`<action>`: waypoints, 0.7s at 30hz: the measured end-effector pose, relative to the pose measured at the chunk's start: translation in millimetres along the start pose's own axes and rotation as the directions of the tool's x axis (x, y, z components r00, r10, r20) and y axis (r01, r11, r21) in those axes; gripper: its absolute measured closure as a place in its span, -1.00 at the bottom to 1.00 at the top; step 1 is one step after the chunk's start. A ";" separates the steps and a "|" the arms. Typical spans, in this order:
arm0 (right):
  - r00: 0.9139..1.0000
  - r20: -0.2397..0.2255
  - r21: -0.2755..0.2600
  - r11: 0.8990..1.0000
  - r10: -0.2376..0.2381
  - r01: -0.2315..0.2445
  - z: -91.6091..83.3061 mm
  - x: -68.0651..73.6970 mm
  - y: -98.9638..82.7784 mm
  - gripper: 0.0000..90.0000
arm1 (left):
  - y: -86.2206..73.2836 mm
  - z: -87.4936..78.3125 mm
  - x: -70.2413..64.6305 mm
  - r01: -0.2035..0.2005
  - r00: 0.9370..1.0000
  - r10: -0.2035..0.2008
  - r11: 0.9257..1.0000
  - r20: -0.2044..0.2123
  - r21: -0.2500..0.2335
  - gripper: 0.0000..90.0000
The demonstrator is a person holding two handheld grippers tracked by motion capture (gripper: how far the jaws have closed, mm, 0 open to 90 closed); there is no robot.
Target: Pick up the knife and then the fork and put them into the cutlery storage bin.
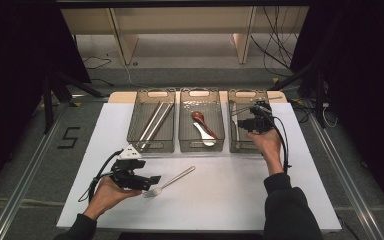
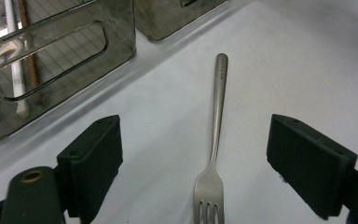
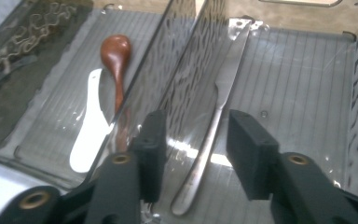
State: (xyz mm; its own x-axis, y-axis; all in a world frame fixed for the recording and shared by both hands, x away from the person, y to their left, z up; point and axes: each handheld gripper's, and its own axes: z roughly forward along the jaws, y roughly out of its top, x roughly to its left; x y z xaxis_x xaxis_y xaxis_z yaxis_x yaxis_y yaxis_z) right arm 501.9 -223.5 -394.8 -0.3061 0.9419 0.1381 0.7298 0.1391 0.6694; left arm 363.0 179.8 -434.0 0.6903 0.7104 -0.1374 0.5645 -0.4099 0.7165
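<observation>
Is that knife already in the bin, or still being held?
In the bin. The knife lies flat on the right bin's floor, and the right gripper's jaws stand open above it, not pressing.

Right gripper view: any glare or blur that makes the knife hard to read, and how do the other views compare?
Right gripper view: bright glare on the clear bin's floor beside the knife, whose handle end is soft. Left gripper view: even light, fork sharp, near tines slightly blurred. High view: white table well lit, surroundings dark.
</observation>
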 end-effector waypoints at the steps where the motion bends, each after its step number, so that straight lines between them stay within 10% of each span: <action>1: 1.000 -0.006 -0.009 1.000 -0.008 0.008 -2.7 0.4 -0.8 0.25 | 0.0 0.3 -0.1 0.001 1.000 -0.001 1.000 -0.002 0.000 -0.61; 21: 0.970 -0.160 -0.110 0.979 -0.185 0.169 -59.1 38.4 -52.4 -0.19 | 10.0 17.8 -8.2 -0.016 1.000 0.012 0.989 0.027 0.145 -0.55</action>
State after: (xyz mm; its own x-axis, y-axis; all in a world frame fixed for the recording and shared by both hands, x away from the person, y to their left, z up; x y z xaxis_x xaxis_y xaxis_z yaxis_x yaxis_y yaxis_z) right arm 415.7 -212.6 -381.5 -0.5300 0.8385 0.1267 0.5961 0.2620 0.7590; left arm 371.1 159.7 -437.9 0.7088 0.6899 -0.1470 0.6132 -0.4996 0.6118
